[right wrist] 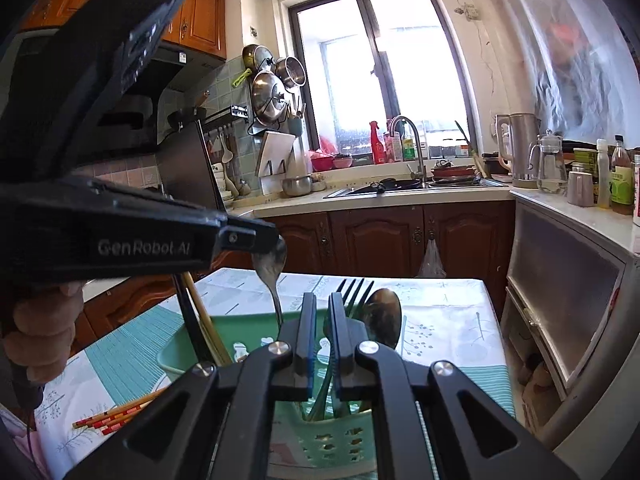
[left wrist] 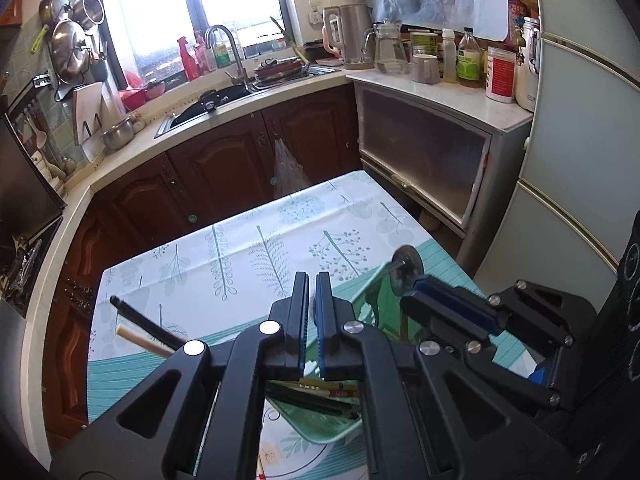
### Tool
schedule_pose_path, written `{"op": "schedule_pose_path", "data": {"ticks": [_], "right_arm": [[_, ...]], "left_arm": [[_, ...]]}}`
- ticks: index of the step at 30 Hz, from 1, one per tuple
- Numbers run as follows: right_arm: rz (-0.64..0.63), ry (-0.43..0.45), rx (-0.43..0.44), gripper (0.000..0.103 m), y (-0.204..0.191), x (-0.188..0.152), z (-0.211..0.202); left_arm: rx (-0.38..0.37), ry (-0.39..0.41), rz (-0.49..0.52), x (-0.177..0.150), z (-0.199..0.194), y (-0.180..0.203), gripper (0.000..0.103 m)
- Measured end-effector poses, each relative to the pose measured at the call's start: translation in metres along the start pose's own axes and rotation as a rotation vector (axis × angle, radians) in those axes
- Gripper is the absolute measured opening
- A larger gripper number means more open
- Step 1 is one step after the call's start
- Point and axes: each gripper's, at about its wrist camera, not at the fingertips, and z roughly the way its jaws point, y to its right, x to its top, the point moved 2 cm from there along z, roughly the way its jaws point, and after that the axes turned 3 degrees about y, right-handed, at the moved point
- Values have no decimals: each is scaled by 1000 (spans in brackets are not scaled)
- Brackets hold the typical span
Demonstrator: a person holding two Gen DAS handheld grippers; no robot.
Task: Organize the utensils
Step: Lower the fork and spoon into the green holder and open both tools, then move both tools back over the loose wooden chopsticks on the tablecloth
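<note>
Kitchen counters with a sink under a bright window fill the background, and a leaf-print tablecloth covers the table below. Only the right wrist view shows the catch plainly: at left of frame the left gripper pinches the bowl of a spoon, whose handle hangs down into the green basket. The left wrist view shows that gripper's fingers with just a thin slit between them, the spoon itself not readable there. The right gripper sits low over the basket, its jaws narrow; whether anything is between them I cannot tell. Just beyond its tips a fork and a large spoon stand in the basket. Dark and wooden chopsticks lean in the basket's left part. Red-tipped chopsticks lie on the cloth at lower left, apart from the basket
</note>
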Motion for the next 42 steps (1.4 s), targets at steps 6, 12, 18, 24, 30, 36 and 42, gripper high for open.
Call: {"op": "schedule_pose_path", "data": {"ticks": [6, 12, 18, 24, 30, 36, 42], "right_arm": [[27, 0, -41, 12, -5, 5, -19], [97, -39, -71, 16, -14, 4, -36], [139, -117, -81, 16, -30, -5, -47], [160, -221, -92, 16, -47, -18, -48], [155, -290, -97, 16, -64, -32, -49], [170, -370, -76, 16, -82, -39, -45], [200, -462, -49, 18, -100, -45, -32]], "left_arm": [[-28, 5, 20, -8, -24, 0, 2], [-31, -4, 5, -28, -57, -8, 2], [-33, -52, -51, -73, -88, -25, 2], [23, -119, -66, -137, -99, -43, 2], [61, -215, -129, -195, -96, -71, 2], [73, -301, -269, -218, -81, -118, 2], [21, -349, -399, -222, -63, -161, 2]]}}
